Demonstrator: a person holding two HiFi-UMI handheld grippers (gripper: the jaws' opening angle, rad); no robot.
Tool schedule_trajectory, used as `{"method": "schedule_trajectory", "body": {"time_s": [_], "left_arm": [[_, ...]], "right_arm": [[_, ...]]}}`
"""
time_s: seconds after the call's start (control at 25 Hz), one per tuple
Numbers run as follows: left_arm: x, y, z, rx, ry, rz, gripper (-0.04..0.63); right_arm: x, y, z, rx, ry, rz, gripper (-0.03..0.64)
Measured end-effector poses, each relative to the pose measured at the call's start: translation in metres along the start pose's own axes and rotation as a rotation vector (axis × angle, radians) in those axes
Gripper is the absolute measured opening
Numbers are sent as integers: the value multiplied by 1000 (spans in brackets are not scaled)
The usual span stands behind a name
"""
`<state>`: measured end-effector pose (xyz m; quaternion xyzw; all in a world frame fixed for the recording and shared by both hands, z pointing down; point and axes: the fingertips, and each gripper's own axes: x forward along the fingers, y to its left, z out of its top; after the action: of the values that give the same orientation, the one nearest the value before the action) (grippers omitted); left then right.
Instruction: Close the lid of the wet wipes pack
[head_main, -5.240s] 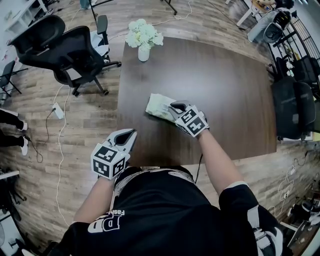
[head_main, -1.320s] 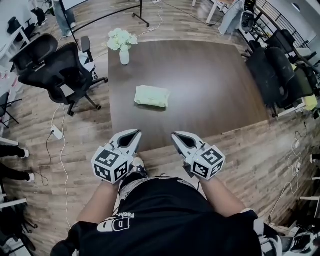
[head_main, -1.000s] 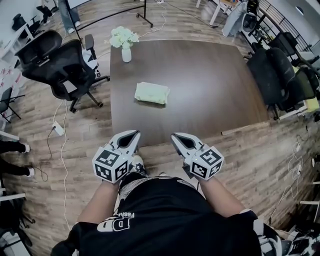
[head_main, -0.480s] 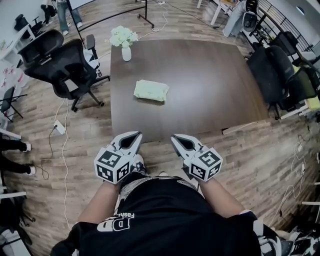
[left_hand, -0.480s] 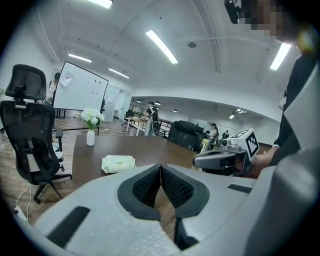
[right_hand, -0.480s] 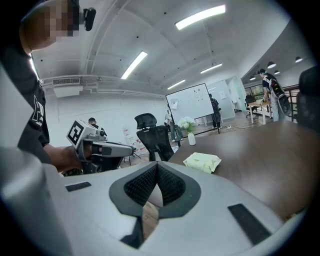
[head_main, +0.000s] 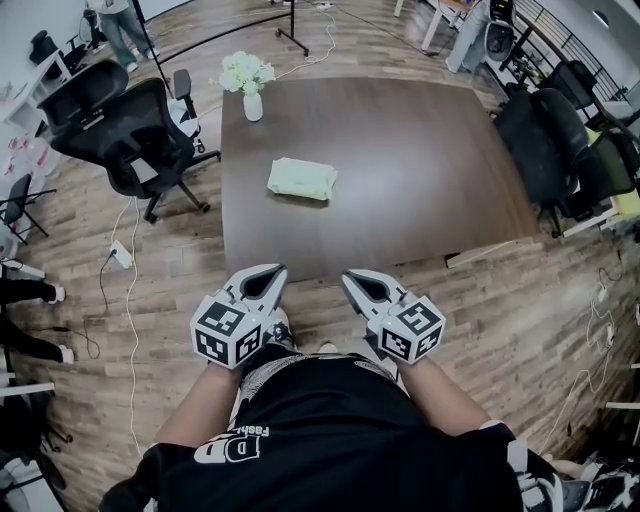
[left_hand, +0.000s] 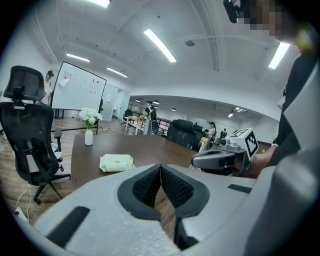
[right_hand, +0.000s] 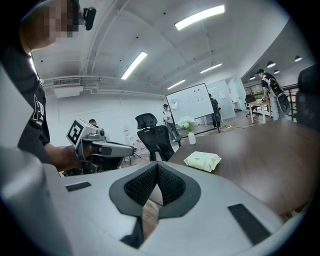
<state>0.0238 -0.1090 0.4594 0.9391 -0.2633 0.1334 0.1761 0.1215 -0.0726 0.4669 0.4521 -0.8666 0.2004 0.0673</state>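
Left gripper (head_main: 274, 271) and right gripper (head_main: 351, 276) closed; wipes pack (head_main: 302, 179) lies long-axis crosswise

The wet wipes pack (head_main: 302, 179) is too small to tell whether its lid is down. Marks on the whiteboard (left_hand: 82, 90) are unreadable. The right edge cuts the office chair (head_main: 605, 165).

The room was evenly bright, lit by long ceiling strip lights (left_hand: 160, 45) that glared white in both gripper views. The dark tabletop (head_main: 420, 190) carried a soft sheen. Fisheye distortion bent every edge, black vignettes ringed the gripper views, and the nearest foreground was blurred.
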Motion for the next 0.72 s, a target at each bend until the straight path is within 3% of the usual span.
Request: {"method": "schedule_trajectory", "body": {"time_s": [0.72], "left_arm": [[1, -5, 1, 5, 8, -6, 20]], "right_arm": [[-2, 4, 1, -11, 10, 13, 5]]}}
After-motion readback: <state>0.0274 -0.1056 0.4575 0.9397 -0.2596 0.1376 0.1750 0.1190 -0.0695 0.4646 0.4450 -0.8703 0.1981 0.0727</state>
